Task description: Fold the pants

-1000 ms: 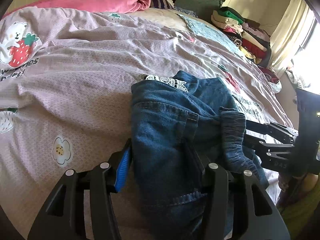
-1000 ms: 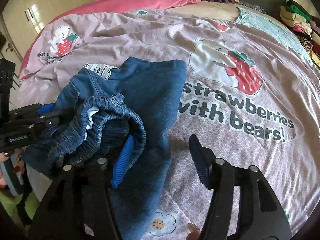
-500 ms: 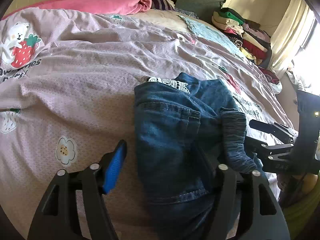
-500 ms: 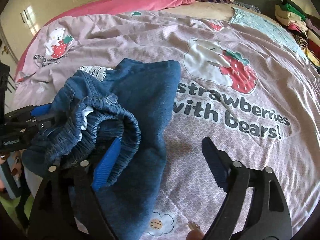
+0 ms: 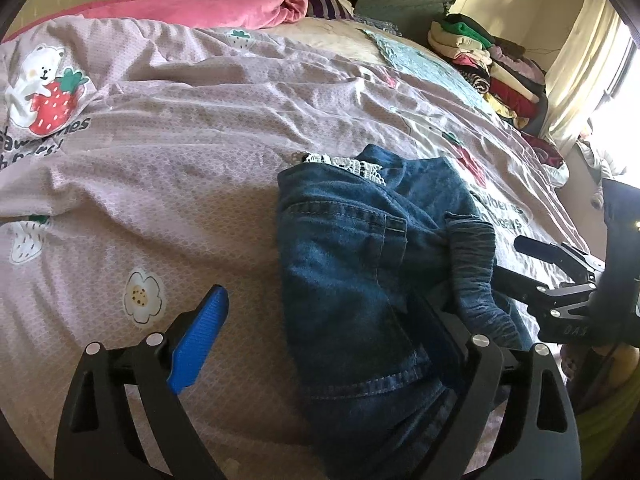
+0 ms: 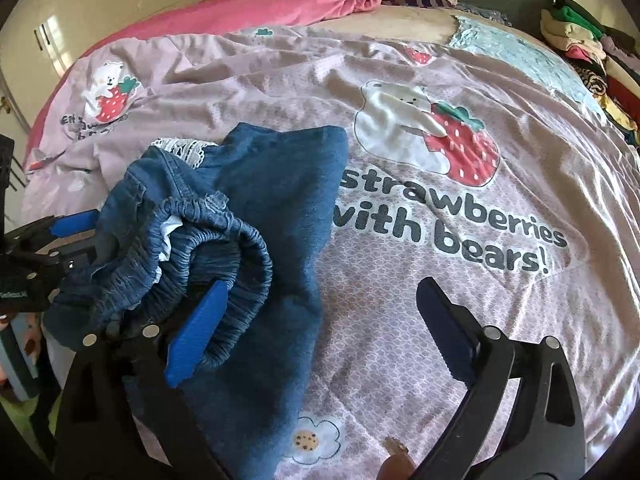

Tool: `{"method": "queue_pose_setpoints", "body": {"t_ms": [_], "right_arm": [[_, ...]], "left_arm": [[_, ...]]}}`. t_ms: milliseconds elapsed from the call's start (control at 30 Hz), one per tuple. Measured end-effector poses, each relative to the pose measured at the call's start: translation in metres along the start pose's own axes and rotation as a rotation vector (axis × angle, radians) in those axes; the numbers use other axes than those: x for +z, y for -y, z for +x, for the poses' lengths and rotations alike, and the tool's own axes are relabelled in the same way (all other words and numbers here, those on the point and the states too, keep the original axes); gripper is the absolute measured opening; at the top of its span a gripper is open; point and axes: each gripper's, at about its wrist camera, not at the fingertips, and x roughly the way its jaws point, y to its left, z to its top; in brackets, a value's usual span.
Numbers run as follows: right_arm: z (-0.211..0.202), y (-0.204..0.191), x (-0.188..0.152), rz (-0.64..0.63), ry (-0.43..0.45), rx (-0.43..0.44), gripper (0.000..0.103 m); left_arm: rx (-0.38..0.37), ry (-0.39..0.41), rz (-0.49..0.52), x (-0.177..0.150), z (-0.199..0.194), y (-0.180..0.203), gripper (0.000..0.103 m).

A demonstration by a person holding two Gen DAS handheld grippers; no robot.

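Small blue denim pants (image 5: pixel 352 264) with an elastic waistband and white lace trim lie bunched on the pink bedspread near the bed's front edge. In the right wrist view the pants (image 6: pixel 256 216) lie at the left with the waistband (image 6: pixel 224 240) rumpled on top. My left gripper (image 5: pixel 320 340) is open, its fingers either side of the pants' near edge. My right gripper (image 6: pixel 316 332) is open, its left pad (image 6: pixel 196 332) against the waistband, gripping nothing. The right gripper also shows in the left wrist view (image 5: pixel 560 280), and the left gripper in the right wrist view (image 6: pixel 52 240).
The bedspread (image 6: pixel 440 208) has bear and strawberry prints. A pink blanket (image 5: pixel 200 8) is heaped at the head of the bed. A stack of folded clothes (image 5: pixel 492 68) stands at the far right. White cupboards (image 6: pixel 80 8) are behind on the left.
Both grippers have opened wide and let go of the pants, and both have drawn back a little. The pants have settled onto the bed.
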Motion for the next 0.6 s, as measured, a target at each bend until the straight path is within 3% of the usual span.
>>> {"method": "queue_pose_setpoints", "body": {"t_ms": [300,367,600], "right_arm": [[-0.014,0.003,0.003,0.027,0.032,0.008,0.094],[-0.019,0.003,0.003,0.030,0.043,0.005,0.094],[-0.045,-0.001,0.000,0.030,0.105,0.010,0.094]], "left_arm": [[0.034,0.011,0.006,-0.001,-0.014,-0.001,0.090],[0.041,0.020,0.008,-0.002,-0.019,0.001,0.098],[0.046,0.072,0.024,-0.001,-0.045,0.009,0.098]]}}
